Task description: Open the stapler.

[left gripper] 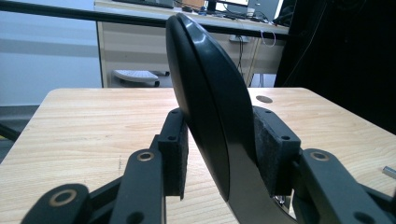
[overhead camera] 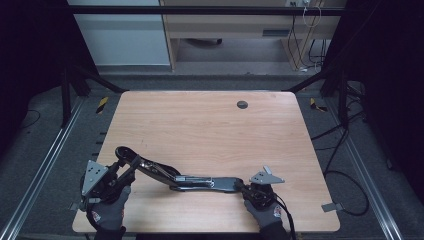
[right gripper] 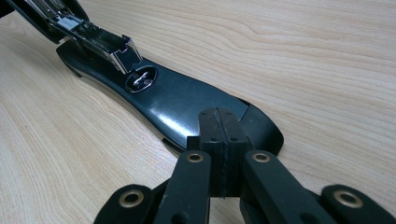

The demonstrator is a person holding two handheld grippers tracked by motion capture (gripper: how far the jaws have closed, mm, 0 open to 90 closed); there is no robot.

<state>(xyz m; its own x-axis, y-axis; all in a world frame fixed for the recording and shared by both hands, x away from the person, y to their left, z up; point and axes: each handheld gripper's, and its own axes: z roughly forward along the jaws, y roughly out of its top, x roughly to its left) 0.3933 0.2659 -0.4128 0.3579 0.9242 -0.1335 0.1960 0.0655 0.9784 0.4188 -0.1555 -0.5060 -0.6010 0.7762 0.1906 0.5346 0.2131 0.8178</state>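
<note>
A black stapler lies swung open on the wooden table [overhead camera: 210, 125]. Its base [overhead camera: 220, 184] rests flat near the front edge, and its metal magazine [right gripper: 100, 42] stands lifted off the base. The curved top cover [overhead camera: 127, 154] rises at the left. My left gripper [overhead camera: 125, 167] is shut on that cover [left gripper: 210, 107], with a pad pressed on each side of it. My right gripper [overhead camera: 243, 189] is shut, its two pads together. Its tips [right gripper: 217, 126] rest on the rear end of the base [right gripper: 177, 100], with nothing between them.
A round grommet hole [overhead camera: 242, 104] sits near the table's far edge. Cables [overhead camera: 345, 175] trail on the floor to the right, and a black frame post [overhead camera: 65, 95] stands at the left. A wooden desk [overhead camera: 225, 25] is behind the table.
</note>
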